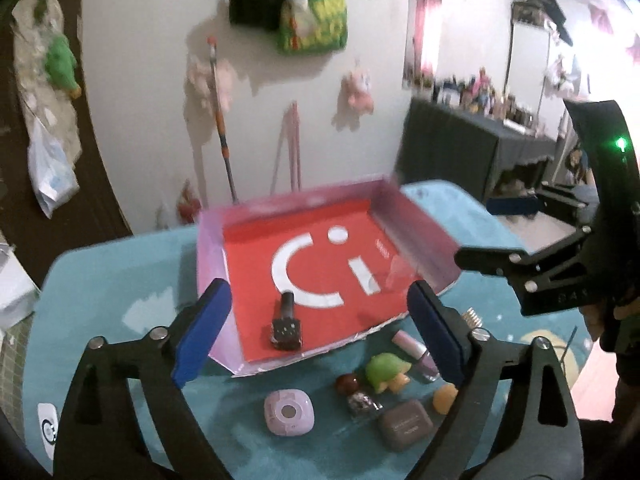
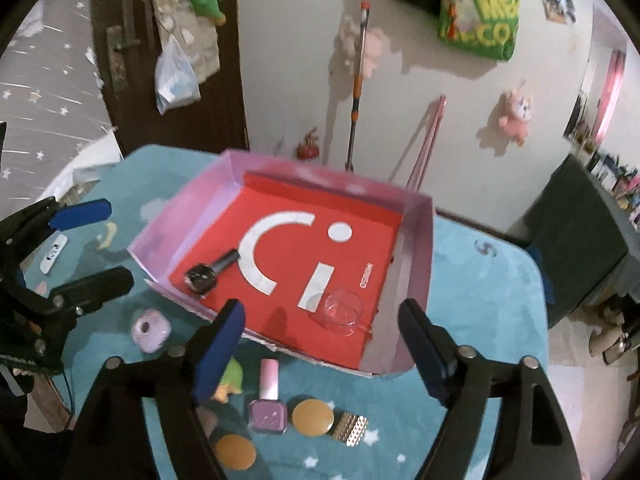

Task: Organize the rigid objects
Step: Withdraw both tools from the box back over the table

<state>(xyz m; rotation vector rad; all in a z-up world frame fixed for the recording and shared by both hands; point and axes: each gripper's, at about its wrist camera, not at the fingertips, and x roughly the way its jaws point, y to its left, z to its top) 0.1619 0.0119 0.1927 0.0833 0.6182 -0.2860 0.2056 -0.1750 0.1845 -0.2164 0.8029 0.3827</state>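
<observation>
The tray (image 2: 420, 248) sits in the middle of the bench (image 2: 492, 320), which has a blue cover. The tray has pink walls and a red floor with a big white sign on it. 2 things lie inside it. A dark nail polish bottle (image 2: 210, 272) lies on its side near the left wall. A clear little cup (image 2: 342, 310) lies on its side near the right wall.

More small things wait on the bench, just in front of the tray. There is a pink nail polish bottle (image 2: 267, 398), a green toy (image 1: 386, 370), 2 round orange things (image 2: 313, 417), a gold studded piece (image 2: 349, 428), a pink square case (image 1: 289, 412), a brown case (image 1: 405, 424), a brown ball (image 1: 347, 383) and a glittery thing (image 1: 361, 404).

The left gripper (image 1: 318, 336) hangs over the front left of the tray. Its jaws are wide apart and hold nothing. The right gripper (image 2: 320, 352) hangs over the front edge of the tray. Its jaws are wide apart too and hold nothing.
</observation>
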